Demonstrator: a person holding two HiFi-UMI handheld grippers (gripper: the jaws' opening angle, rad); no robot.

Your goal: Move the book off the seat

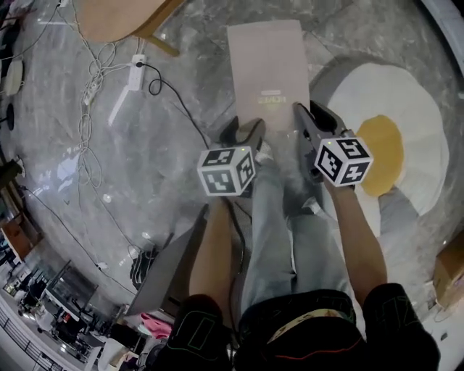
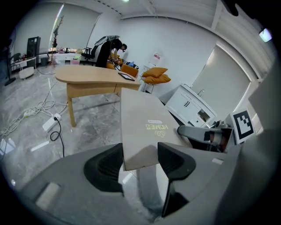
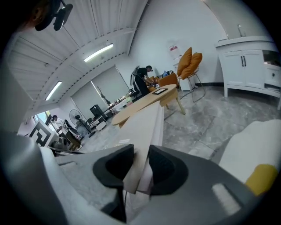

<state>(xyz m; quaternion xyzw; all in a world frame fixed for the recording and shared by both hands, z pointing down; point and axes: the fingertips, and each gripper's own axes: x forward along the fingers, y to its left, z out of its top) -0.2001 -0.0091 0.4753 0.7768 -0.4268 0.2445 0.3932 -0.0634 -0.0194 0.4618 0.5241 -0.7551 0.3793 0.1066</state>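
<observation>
A thin beige book (image 1: 267,72) with small pale print on its cover hangs flat above the grey marble floor, in front of my legs. My left gripper (image 1: 249,132) is shut on its near left corner, and in the left gripper view the book (image 2: 145,118) runs out from between the dark pads (image 2: 105,167). My right gripper (image 1: 308,119) is shut on the near right edge. In the right gripper view the book (image 3: 147,127) stands edge-on, pinched between the two pads (image 3: 164,169). No seat shows under the book.
A wooden table (image 1: 123,18) stands at the far left, with a power strip and loose cables (image 1: 135,72) on the floor beside it. A fried-egg rug (image 1: 384,138) lies to the right, and a cardboard box (image 1: 449,272) sits at the right edge. A white cabinet (image 2: 193,110) stands beyond.
</observation>
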